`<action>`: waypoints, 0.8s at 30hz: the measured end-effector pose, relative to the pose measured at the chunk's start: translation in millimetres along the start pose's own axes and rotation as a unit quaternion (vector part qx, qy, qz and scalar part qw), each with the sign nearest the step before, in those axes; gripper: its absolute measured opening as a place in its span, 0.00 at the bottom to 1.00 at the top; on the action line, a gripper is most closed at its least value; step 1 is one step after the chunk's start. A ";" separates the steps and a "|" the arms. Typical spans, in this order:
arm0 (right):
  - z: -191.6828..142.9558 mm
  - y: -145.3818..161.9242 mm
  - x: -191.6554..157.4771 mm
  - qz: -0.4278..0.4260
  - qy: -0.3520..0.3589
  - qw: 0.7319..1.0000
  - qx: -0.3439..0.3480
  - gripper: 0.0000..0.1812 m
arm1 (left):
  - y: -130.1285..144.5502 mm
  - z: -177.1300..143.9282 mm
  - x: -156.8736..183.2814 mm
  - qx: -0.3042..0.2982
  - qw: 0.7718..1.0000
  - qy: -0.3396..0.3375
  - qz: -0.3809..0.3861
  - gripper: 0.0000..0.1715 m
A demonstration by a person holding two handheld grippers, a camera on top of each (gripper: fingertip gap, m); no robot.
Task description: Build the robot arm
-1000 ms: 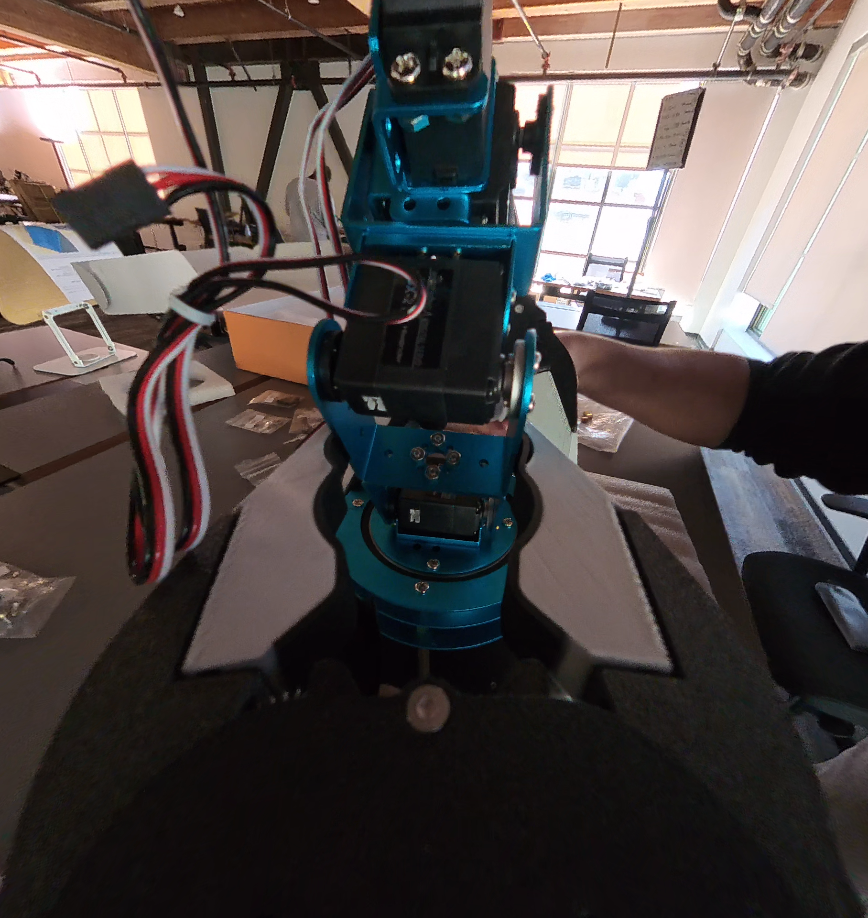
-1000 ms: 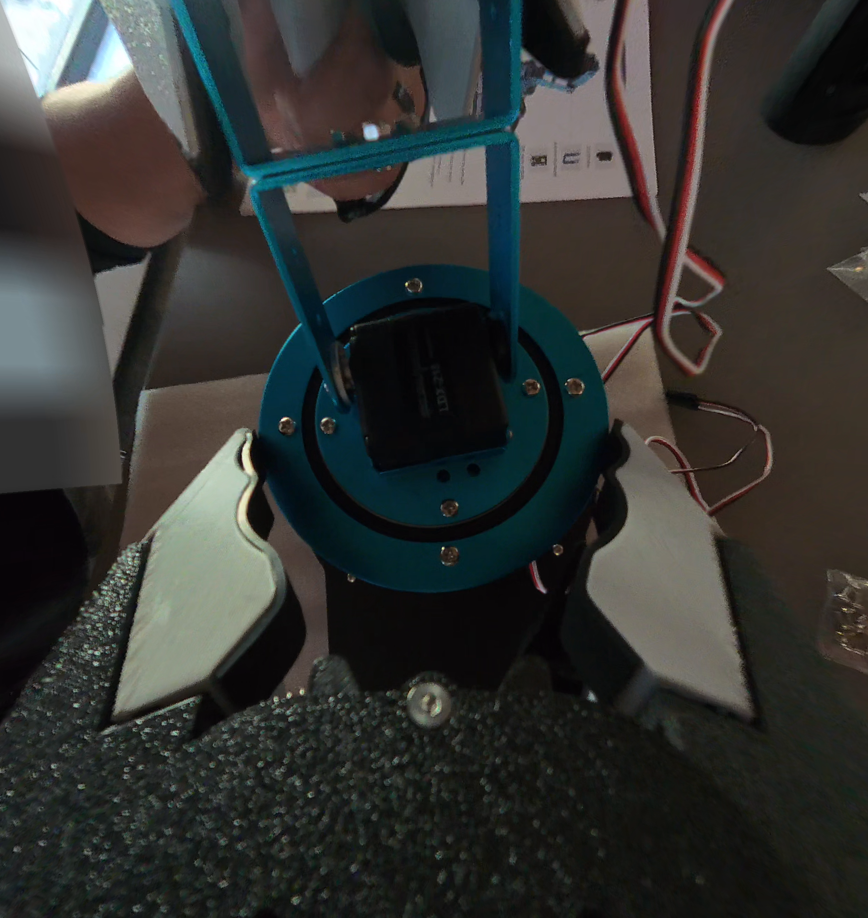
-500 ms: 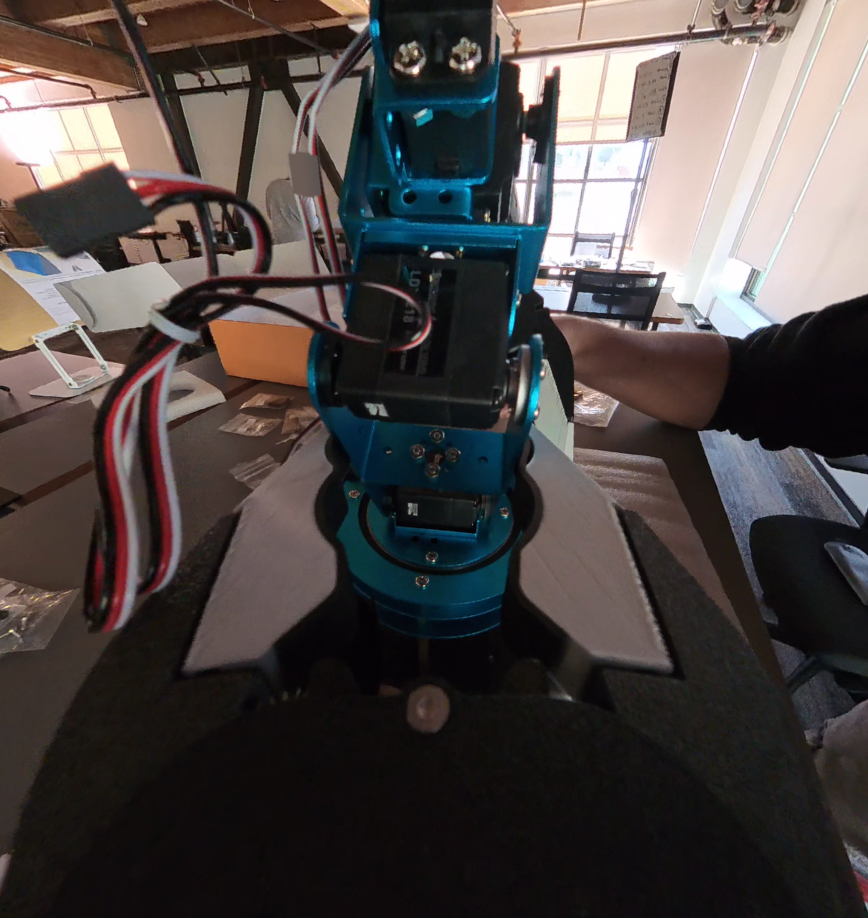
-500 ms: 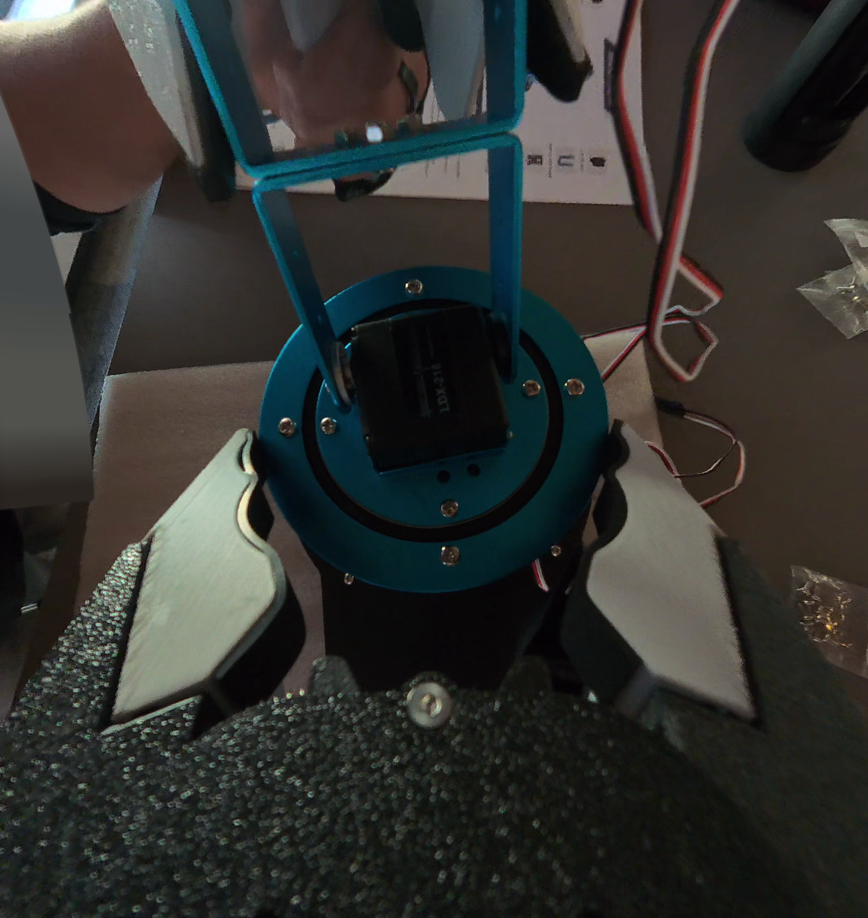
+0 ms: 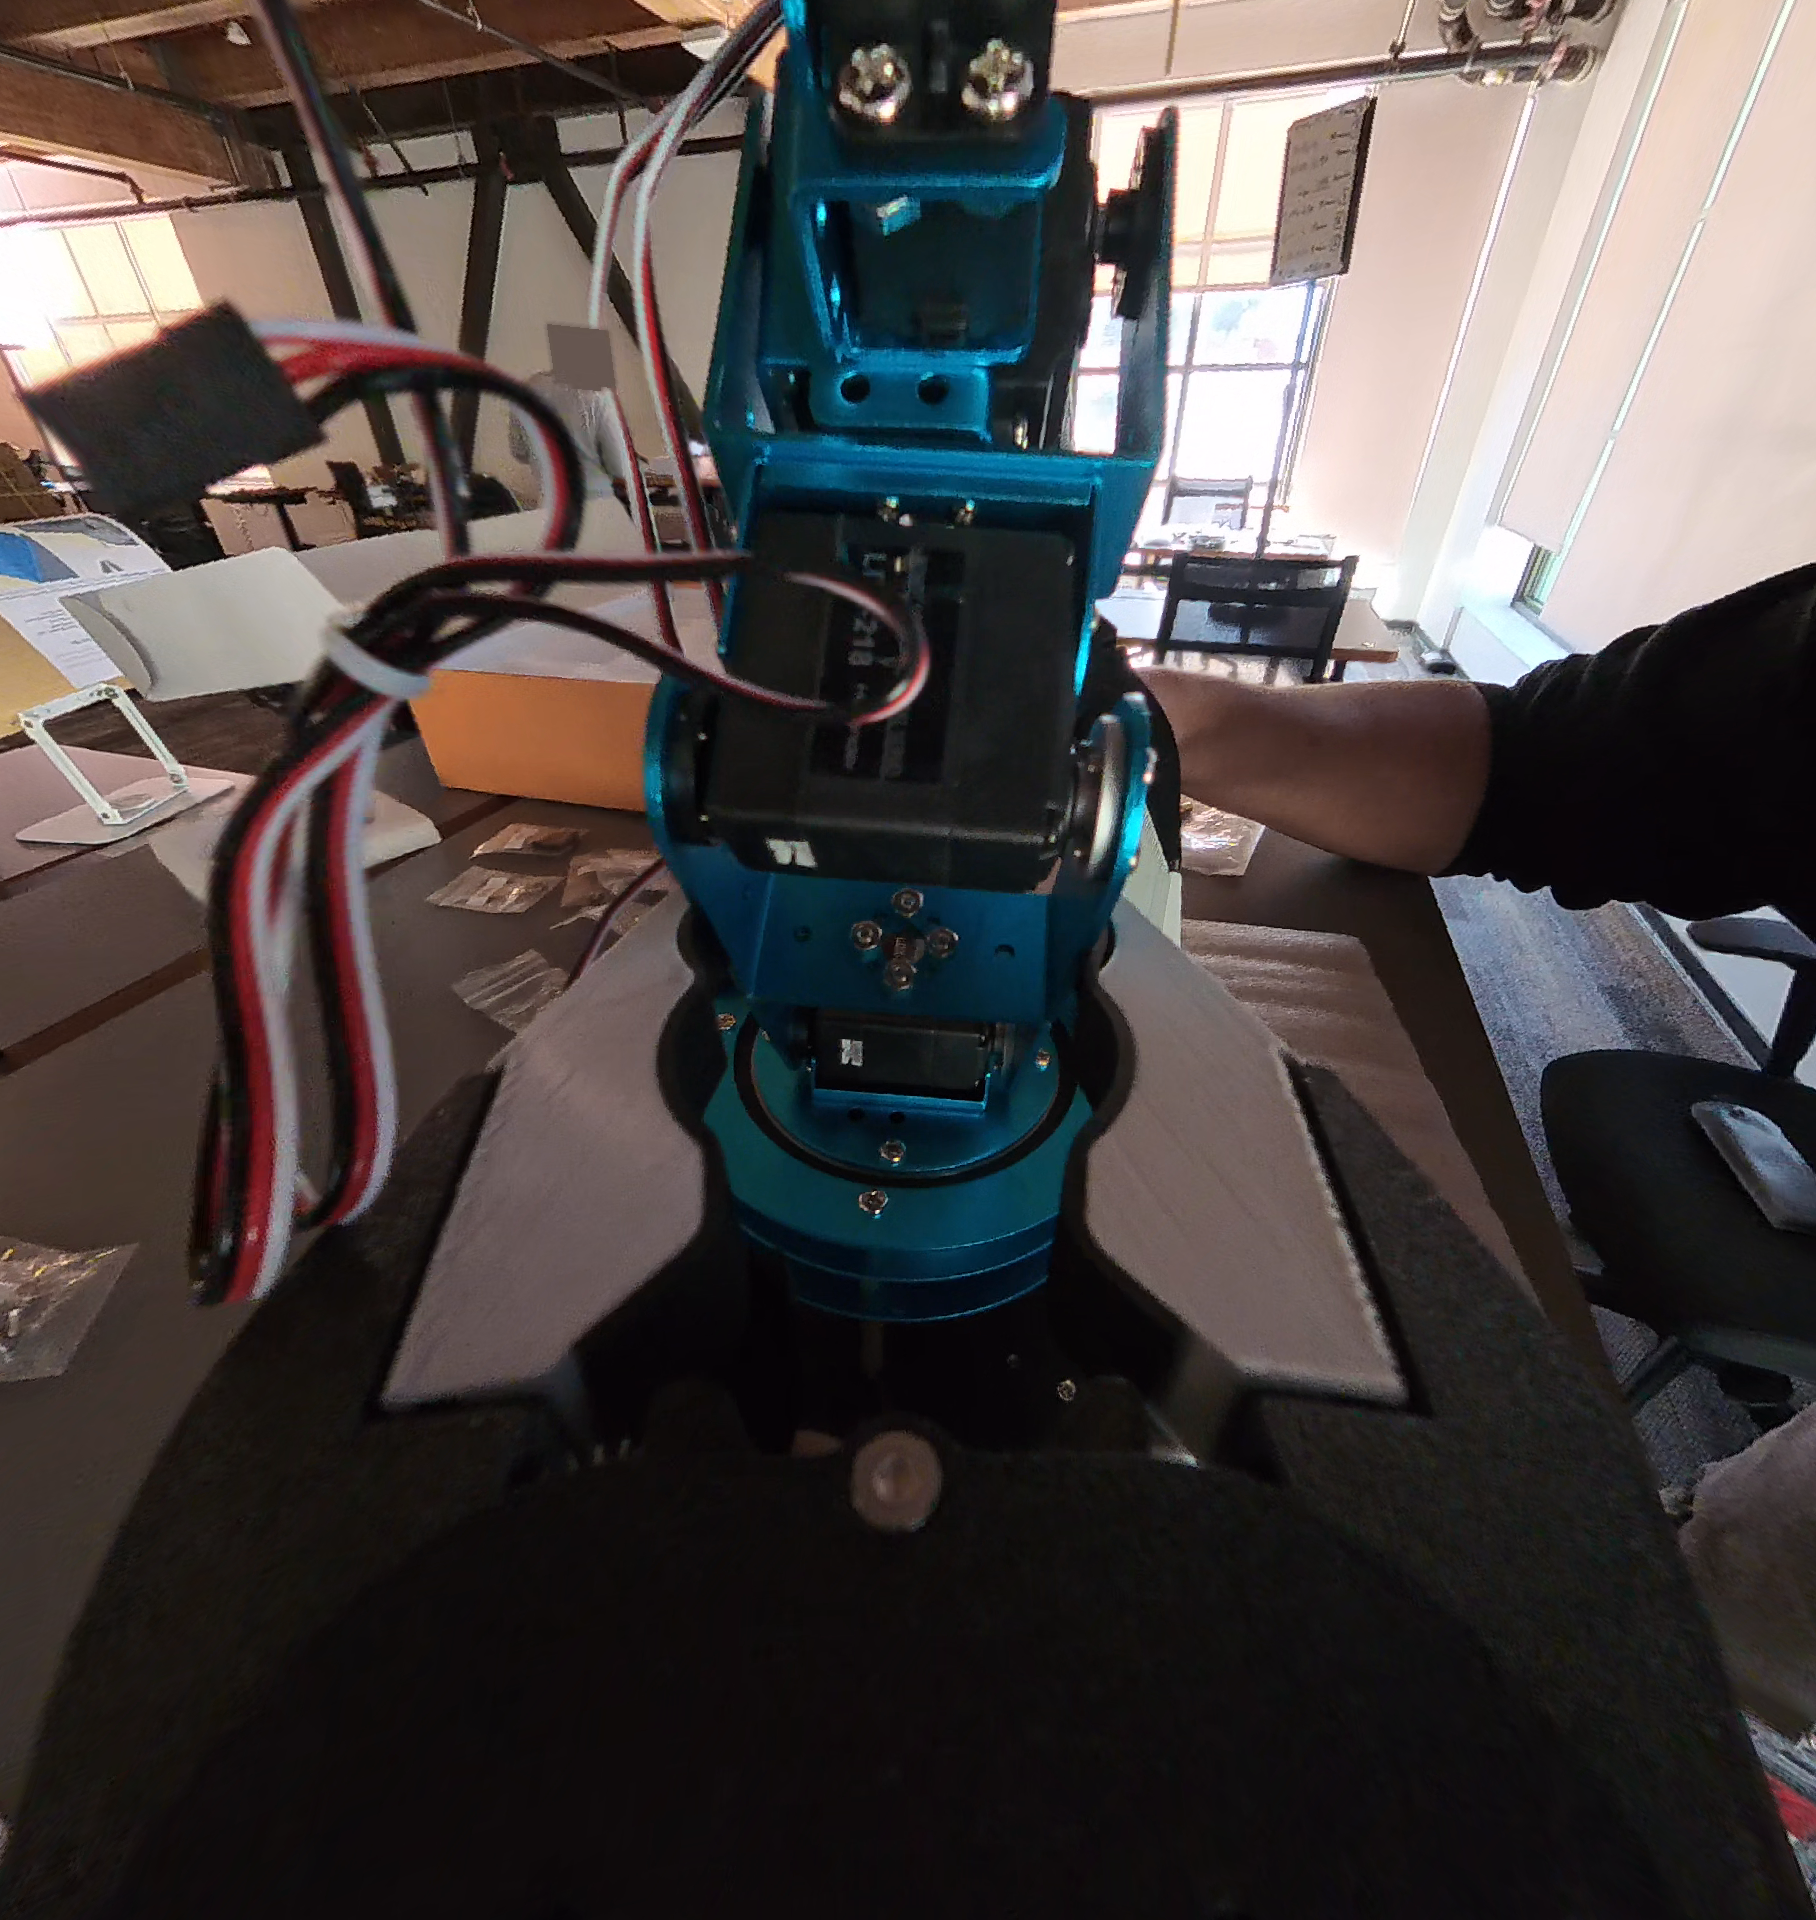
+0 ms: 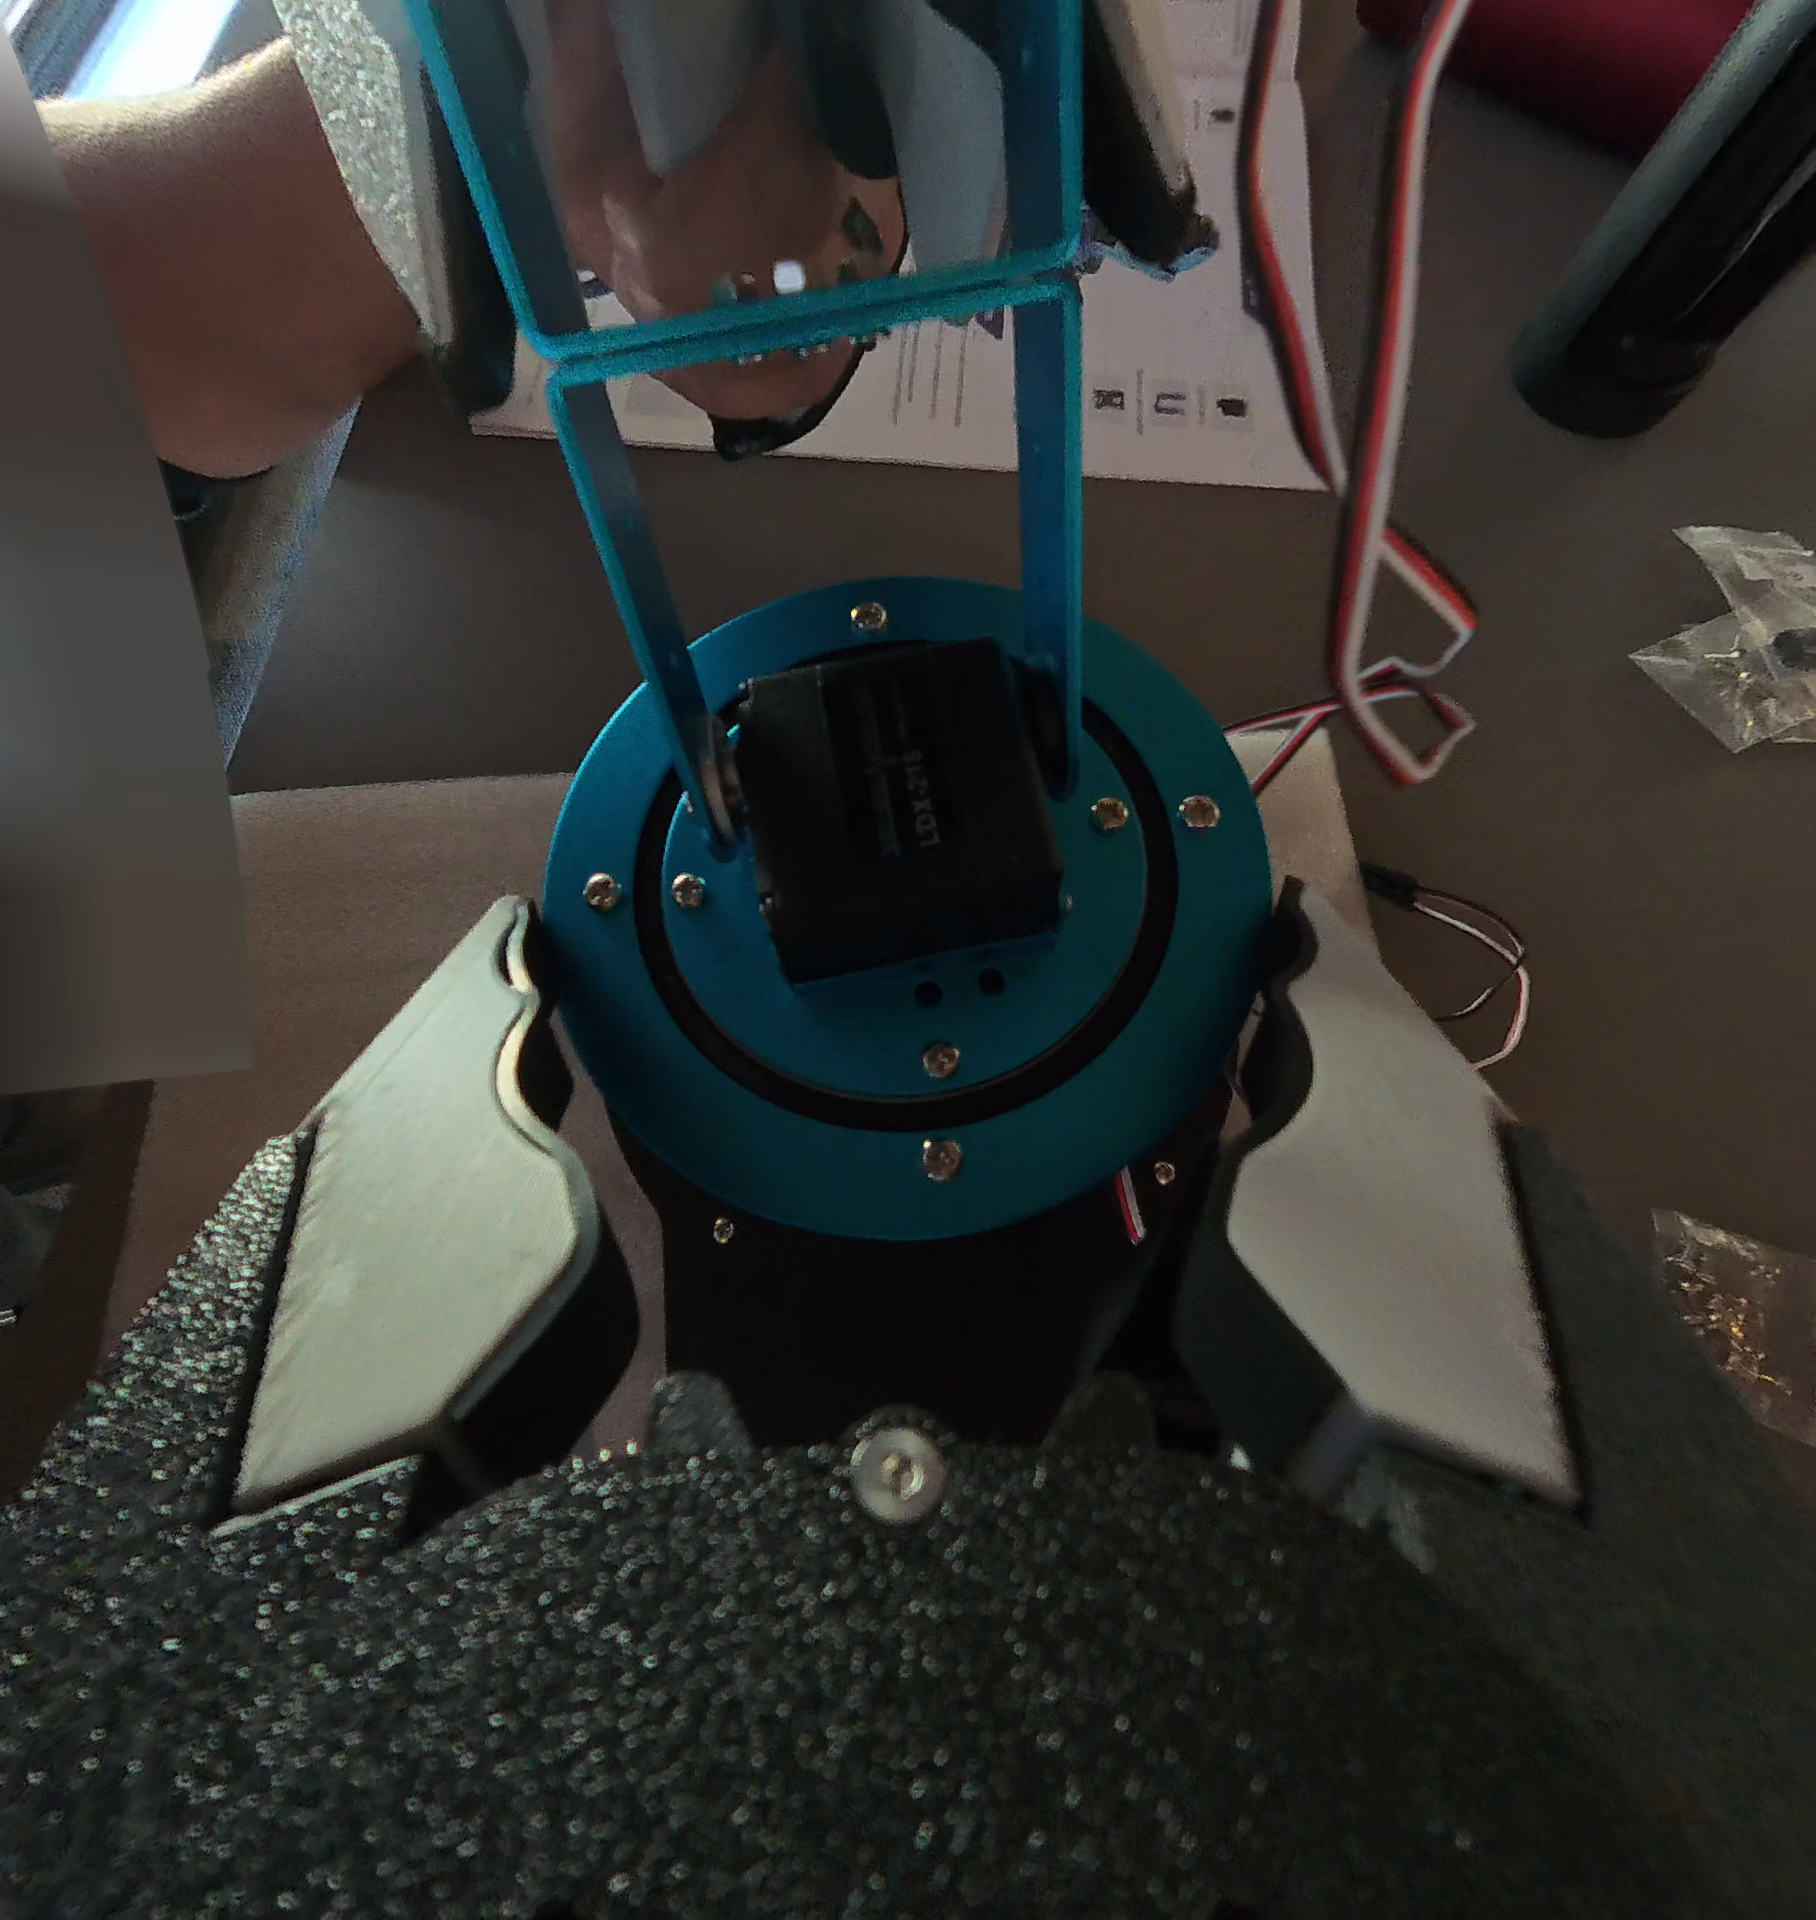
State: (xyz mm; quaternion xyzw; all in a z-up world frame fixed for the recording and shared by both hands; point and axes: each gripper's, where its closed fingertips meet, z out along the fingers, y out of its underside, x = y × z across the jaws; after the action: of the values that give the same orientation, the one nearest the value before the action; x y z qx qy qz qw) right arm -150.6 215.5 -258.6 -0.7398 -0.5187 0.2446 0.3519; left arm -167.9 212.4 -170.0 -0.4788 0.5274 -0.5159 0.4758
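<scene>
A small blue metal robot arm (image 5: 914, 436) with black servos (image 5: 883, 707) stands on a round blue base (image 5: 883, 1195). My left gripper (image 5: 893, 1039) is shut on its lower part, with one grey finger (image 5: 571, 1143) on each side. From above, my right gripper (image 6: 904, 997) is shut on the round base ring (image 6: 779, 1164), its fingers (image 6: 436, 1164) touching both sides. A black servo (image 6: 904, 831) sits in the ring and a blue bracket (image 6: 810, 322) rises from it. A loose red, white and black wire bundle (image 5: 291, 987) hangs at the left.
A person's sleeved arm (image 5: 1506, 769) reaches in from the right. Small bags of parts (image 6: 1766, 665) (image 5: 10, 1309), a printed sheet (image 6: 1143, 416), a dark cylinder (image 6: 1693, 229), an orange box (image 5: 530, 727) and a foam pad (image 6: 384, 914) lie on the dark table. An office chair (image 5: 1714, 1195) stands beyond the table's right edge. The tips of one gripper are about 9 centimeters away from the tips of the other.
Both grippers keep their hold. Both views have shifted a little with the arm, and the hanging wire bundle has swung.
</scene>
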 end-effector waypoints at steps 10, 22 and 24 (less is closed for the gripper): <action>-12.3 -3.8 -1.8 -0.004 -0.013 0.999 0.048 0.70 | 1.1 -1.2 0.3 -0.011 1.000 -0.003 0.006 0.38; -26.5 66.6 7.6 -0.010 -0.037 0.996 -0.076 0.45 | 1.3 -1.1 -0.3 -0.013 1.000 -0.006 0.009 0.38; -30.0 58.8 6.3 0.000 -0.050 0.997 -0.053 0.35 | 1.4 -1.1 -0.5 -0.015 1.000 -0.007 0.009 0.38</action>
State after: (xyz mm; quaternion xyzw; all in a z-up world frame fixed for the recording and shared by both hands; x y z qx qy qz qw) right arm -91.6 200.8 -285.2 -0.7440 -0.5481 0.2535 0.2858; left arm -169.0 213.0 -171.3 -0.4848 0.5356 -0.5006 0.4770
